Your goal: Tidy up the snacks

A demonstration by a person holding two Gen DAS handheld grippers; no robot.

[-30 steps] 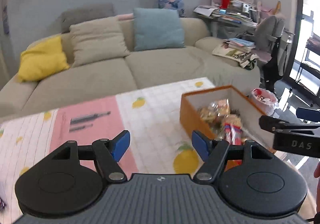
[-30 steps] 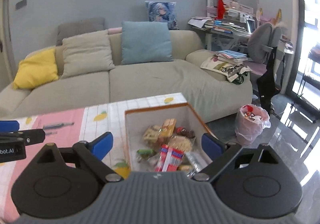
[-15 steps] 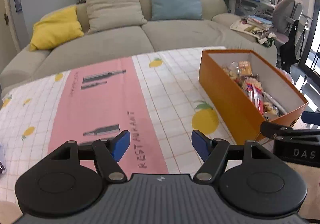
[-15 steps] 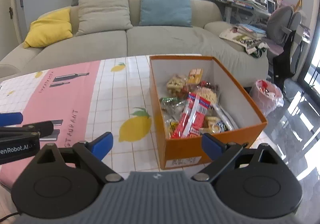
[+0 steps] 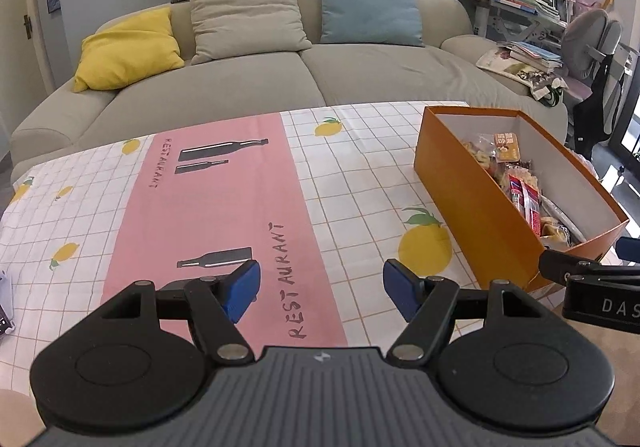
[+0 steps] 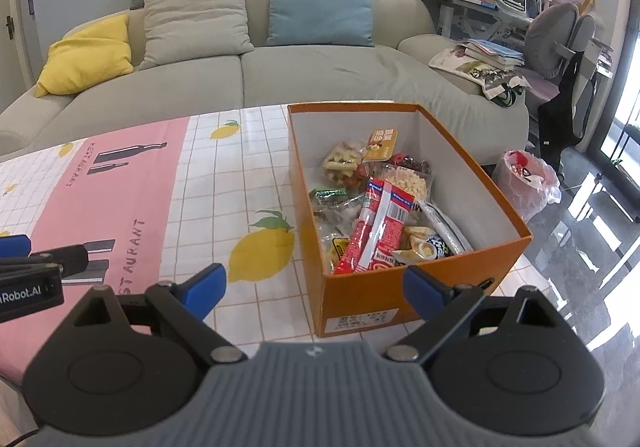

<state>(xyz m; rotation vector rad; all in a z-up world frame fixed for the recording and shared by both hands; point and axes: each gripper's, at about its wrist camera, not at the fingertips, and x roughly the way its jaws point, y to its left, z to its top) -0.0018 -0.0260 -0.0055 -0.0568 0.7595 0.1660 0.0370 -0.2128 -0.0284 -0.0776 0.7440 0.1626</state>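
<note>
Both grippers hang wide open, nothing between the blue pads! The left gripper (image 5: 320, 287) hovers over the pink stripe of the tablecloth (image 5: 224, 207); the right gripper (image 6: 316, 291) sits at the near end of the box (image 6: 400, 299), jaws spread about as wide as that end.

One box, orange cardboard, white inside, rectangular, no lid, standing at the right edge of the table. The snacks (image 6: 376, 215) are all piled inside: crinkly packets, too jumbled to count, with one long red-and-white wrapper (image 6: 380, 231) on top and an orange pack (image 6: 382, 143) at the far end.

The cloth is a white grid printed with lemons. Beyond it, a grey sofa (image 5: 248, 83) with soft square cushions.

Compared with half a second ago, both views have tipped further down and the box sits a little nearer; the jaws are just as wide.
</note>
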